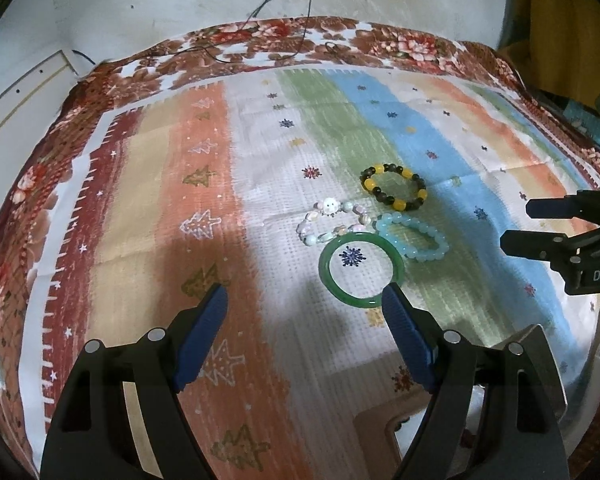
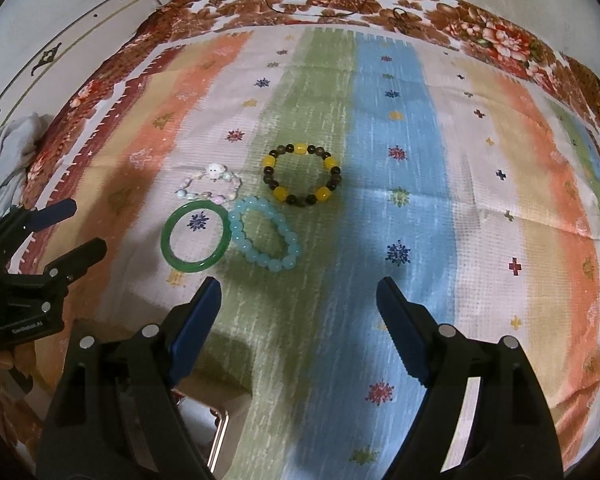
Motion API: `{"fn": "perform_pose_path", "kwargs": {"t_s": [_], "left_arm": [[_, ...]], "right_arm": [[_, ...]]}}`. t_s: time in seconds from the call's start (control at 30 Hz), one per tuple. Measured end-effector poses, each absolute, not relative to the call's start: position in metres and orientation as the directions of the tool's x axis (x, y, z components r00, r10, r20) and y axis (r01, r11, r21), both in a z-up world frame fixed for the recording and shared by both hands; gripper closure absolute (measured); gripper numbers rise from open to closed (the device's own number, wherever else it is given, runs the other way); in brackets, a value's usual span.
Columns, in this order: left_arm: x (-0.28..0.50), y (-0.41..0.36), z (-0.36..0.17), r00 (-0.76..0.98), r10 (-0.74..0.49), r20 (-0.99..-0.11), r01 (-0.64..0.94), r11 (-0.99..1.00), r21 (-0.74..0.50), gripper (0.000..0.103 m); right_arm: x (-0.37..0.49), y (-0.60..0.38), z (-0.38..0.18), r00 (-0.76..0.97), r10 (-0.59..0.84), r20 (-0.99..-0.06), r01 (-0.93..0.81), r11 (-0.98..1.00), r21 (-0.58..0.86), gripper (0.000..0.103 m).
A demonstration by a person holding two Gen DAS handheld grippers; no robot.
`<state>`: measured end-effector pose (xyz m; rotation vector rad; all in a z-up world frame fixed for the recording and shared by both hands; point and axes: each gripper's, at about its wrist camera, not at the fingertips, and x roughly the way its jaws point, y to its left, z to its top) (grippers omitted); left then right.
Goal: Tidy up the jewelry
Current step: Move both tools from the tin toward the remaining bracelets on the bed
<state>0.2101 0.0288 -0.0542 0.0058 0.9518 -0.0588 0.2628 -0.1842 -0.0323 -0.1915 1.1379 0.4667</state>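
Several bracelets lie close together on a striped cloth. A green bangle lies nearest. A light blue bead bracelet touches it on the right. A pale pastel bead bracelet with a white charm lies behind it. A yellow and dark bead bracelet lies farthest. My left gripper is open and empty, just short of the bangle. My right gripper is open and empty, near the blue bracelet.
The cloth lies on a flowered brown blanket by a white wall. A thin black cable trails at the back. A box with a metal rim sits under the grippers at the near edge. A grey rag lies left.
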Motion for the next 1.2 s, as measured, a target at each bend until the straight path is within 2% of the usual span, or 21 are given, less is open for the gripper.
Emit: {"fn": "perform_pose_path", "kwargs": {"t_s": [1.2], "left_arm": [[0.282, 0.029, -0.095, 0.525, -0.037, -0.850, 0.082, 0.997, 0.007, 0.025]], "right_arm": [[0.345, -0.178, -0.080, 0.311, 0.193, -0.930, -0.370, 0.927, 0.069, 0.024]]}}
